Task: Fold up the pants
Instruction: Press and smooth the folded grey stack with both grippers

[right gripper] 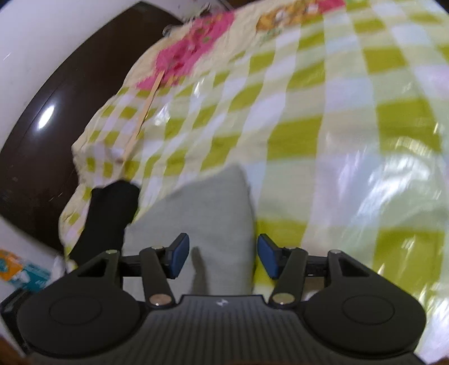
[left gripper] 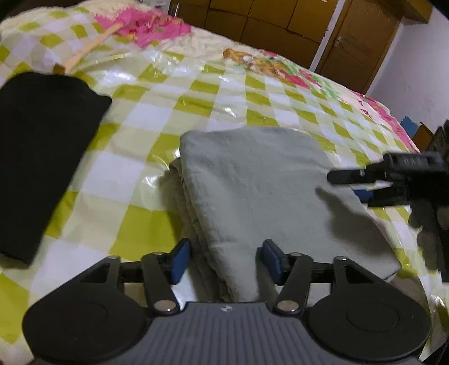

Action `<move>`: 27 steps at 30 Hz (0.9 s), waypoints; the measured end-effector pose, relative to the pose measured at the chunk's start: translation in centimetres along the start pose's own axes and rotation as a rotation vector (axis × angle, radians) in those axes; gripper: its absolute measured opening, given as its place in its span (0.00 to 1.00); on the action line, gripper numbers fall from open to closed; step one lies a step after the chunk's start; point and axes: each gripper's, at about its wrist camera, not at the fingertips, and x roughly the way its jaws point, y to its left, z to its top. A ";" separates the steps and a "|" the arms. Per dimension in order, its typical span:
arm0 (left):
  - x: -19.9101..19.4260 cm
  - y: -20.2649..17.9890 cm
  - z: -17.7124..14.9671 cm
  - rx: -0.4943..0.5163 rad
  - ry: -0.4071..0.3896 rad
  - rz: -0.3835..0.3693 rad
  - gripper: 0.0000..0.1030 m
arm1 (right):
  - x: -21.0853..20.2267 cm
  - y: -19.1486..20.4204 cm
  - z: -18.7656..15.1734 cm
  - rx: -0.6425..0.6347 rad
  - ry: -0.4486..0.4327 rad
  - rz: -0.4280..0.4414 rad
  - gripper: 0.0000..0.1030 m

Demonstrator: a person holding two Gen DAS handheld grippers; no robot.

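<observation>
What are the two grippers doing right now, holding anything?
Left gripper: open, holding nothing, over the folded grey pants.
Right gripper: open, holding nothing, also over the pants.

You have the folded pants [left gripper: 261, 193] lying on the bed [left gripper: 224, 92], just ahead of your left gripper [left gripper: 224, 261]. A second folded garment [left gripper: 42, 157] lies well to their left. Behind it, a stick [left gripper: 87, 49] rests on the bed. Your right gripper [left gripper: 356, 185] comes in over the pants' right edge. Cabinets [left gripper: 280, 19] stand behind the bed.
</observation>
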 end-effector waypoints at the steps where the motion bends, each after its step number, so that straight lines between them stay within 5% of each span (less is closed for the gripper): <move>1: 0.3 0.0 0.0 -0.004 0.003 -0.001 0.71 | 0.4 0.1 -0.4 -0.004 0.031 0.017 0.59; 6: 1.0 -1.5 0.3 0.043 0.010 -0.004 0.72 | 2.2 0.0 -1.4 0.031 0.080 0.076 0.62; 9: 1.0 -3.3 0.6 0.094 0.017 -0.016 0.71 | 2.0 0.1 -1.7 0.077 0.099 0.147 0.42; 13: 1.8 -6.8 1.3 0.165 0.018 -0.108 0.71 | -0.3 -0.4 -2.3 0.092 0.076 0.161 0.36; 21: 7.6 -15.9 3.0 0.305 0.034 -0.273 0.71 | -9.2 -5.8 -2.5 0.170 -0.070 -0.024 0.36; 27: 7.2 -18.5 3.1 0.391 0.024 -0.219 0.71 | -15.5 -9.4 -3.9 0.227 -0.168 -0.218 0.37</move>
